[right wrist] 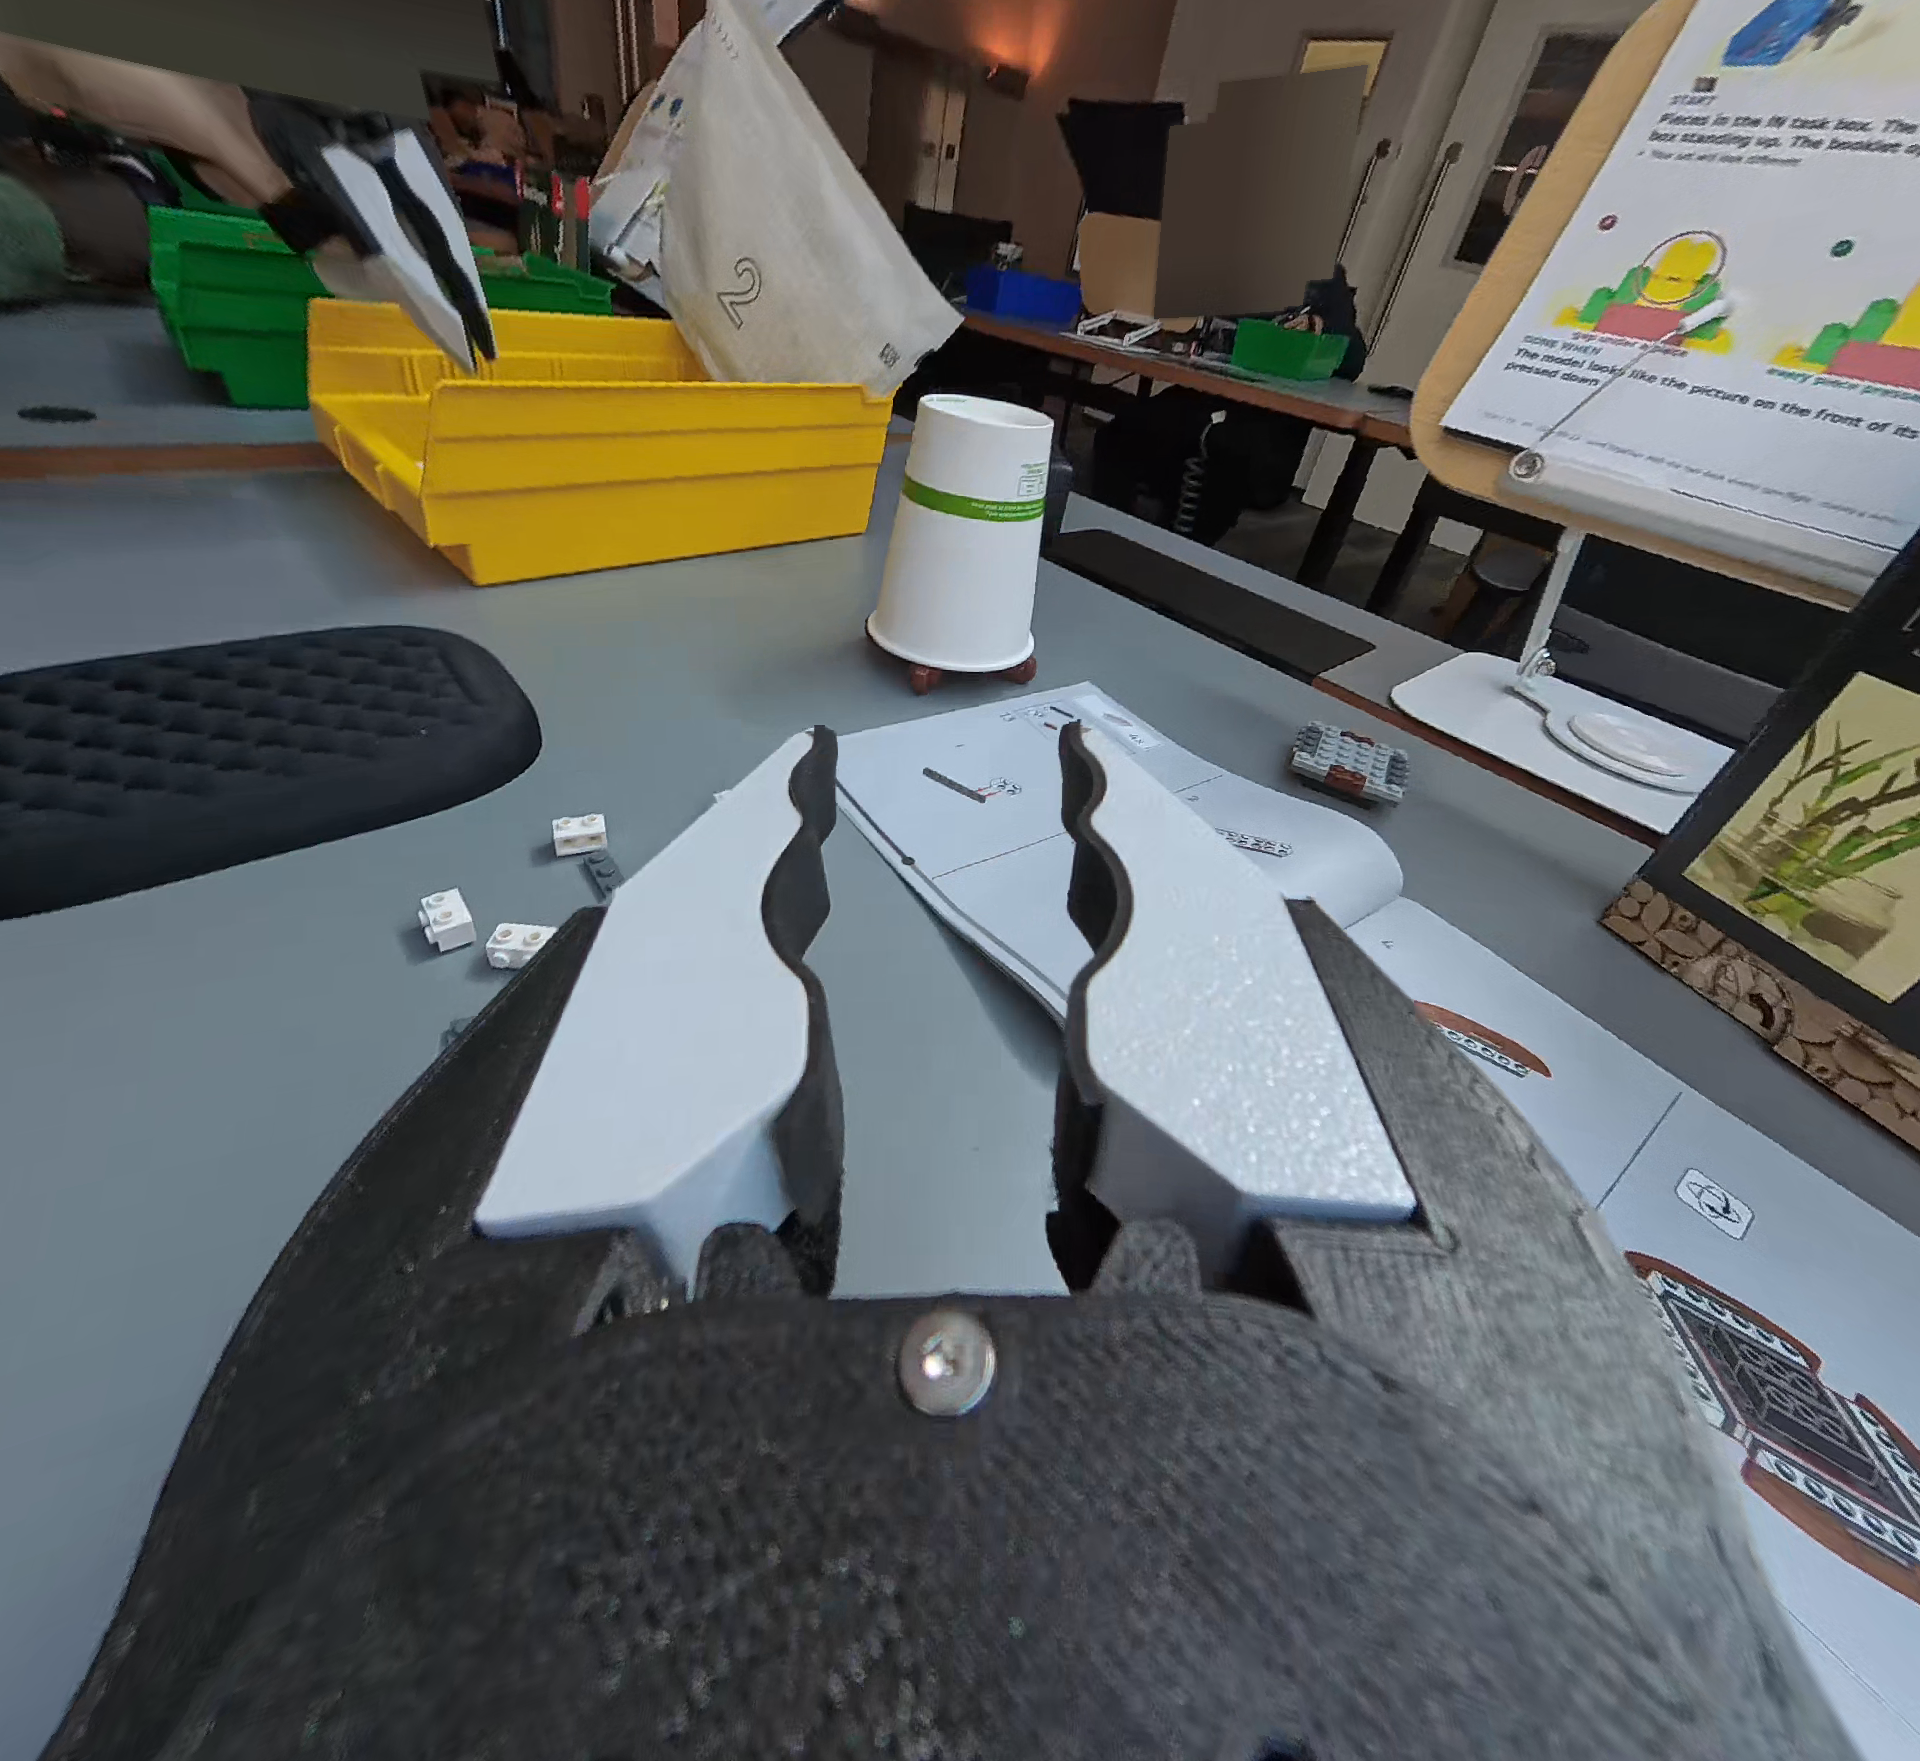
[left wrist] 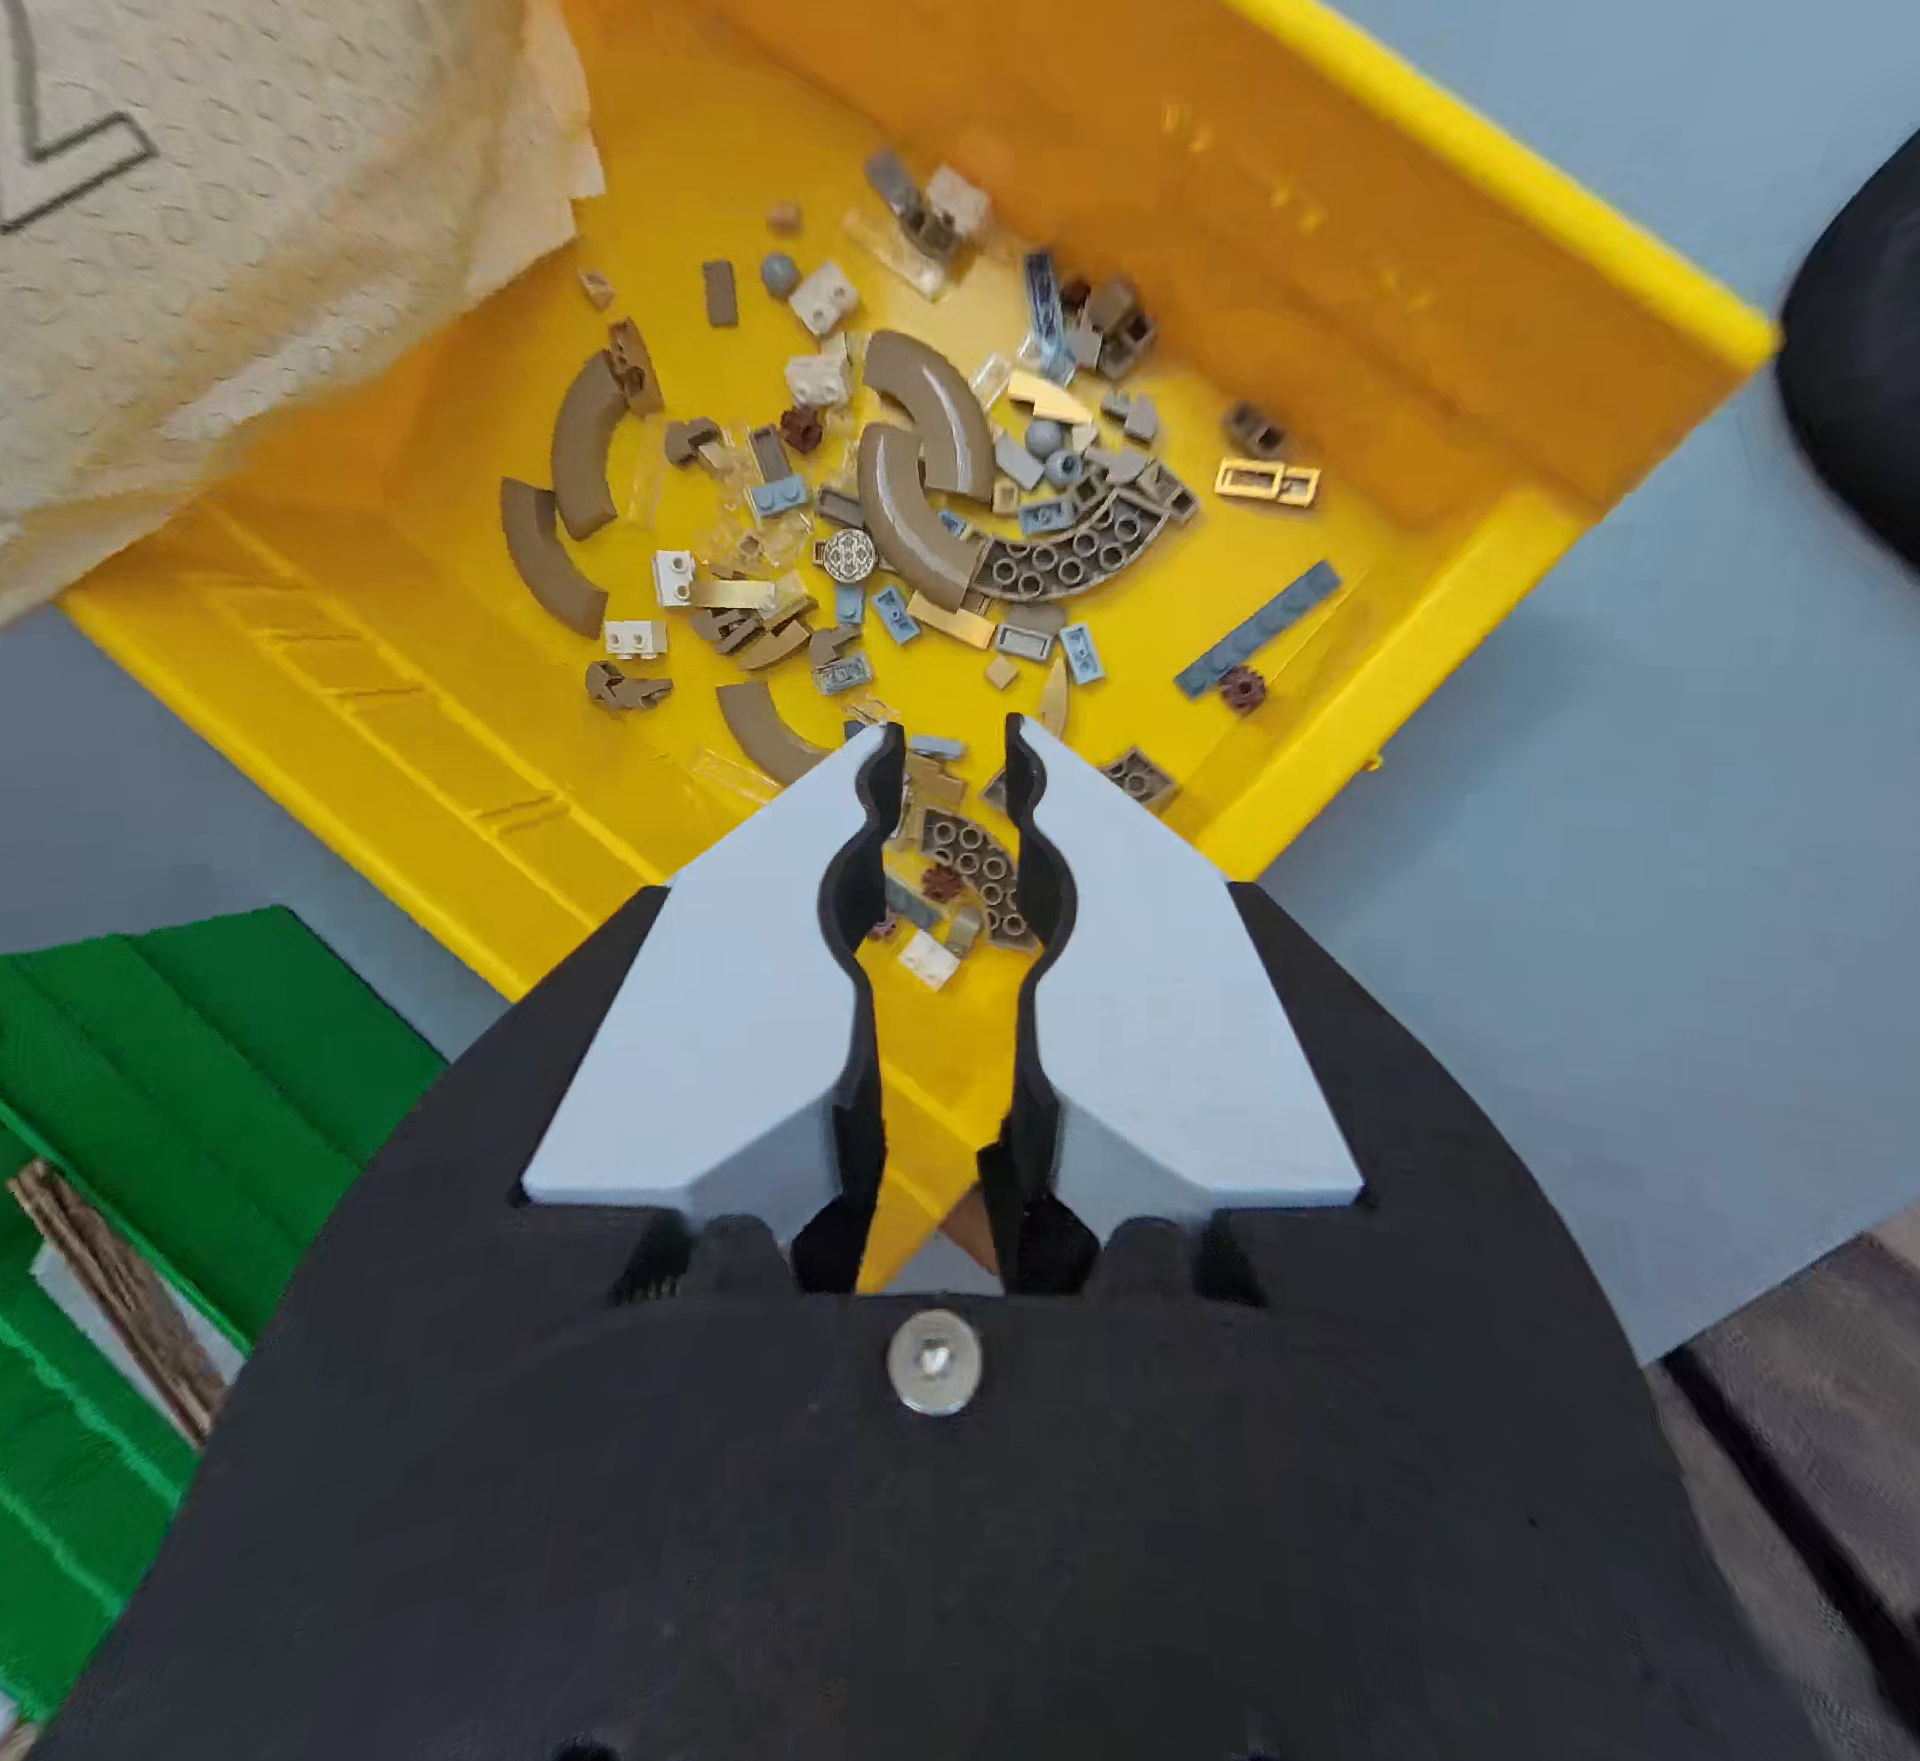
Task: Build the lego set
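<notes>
while apart, left gripper (left wrist: 948, 737) over yellow bin (left wrist: 1351, 184)

Each claw has a broad black body of rough, grainy printed plastic with 1 silver screw set in the middle near the base of the fingers. From it run 2 pale grey-blue fingers, flat-faced and tapering to a point, each lined on its inner edge with a black wavy pad that curves out into a rounded hollow partway along. The left claw (left wrist: 945, 735) and the right claw (right wrist: 948, 743) look alike in build. Seen from afar, the left claw shows the same pale fingers and black pads.
</notes>
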